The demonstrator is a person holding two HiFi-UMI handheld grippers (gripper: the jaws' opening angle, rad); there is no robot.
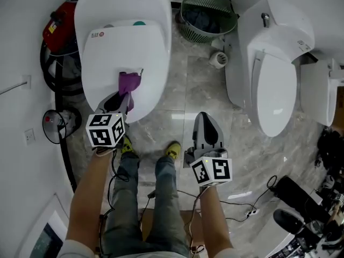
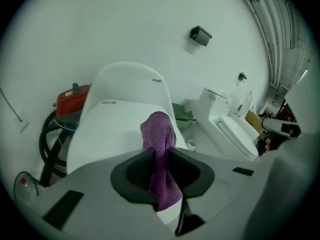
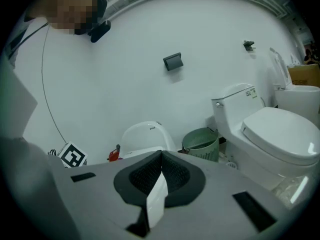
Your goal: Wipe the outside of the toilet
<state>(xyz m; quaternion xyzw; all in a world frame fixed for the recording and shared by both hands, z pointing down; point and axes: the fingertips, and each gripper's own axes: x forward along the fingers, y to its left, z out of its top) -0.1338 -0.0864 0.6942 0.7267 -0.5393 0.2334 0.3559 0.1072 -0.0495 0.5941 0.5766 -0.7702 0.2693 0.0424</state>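
Wiping looked barely begun: the left gripper pinched a cloth over the toilet lid. The right gripper hung closed, empty, over the floor. The next move called for pressing the cloth onto the shell.

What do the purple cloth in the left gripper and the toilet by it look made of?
The purple cloth: probably microfibre or knitted fabric, matte; nubby texture, limp folds. The toilet: glossy white, likely glazed ceramic, lid perhaps plastic; smooth, with soft highlights.
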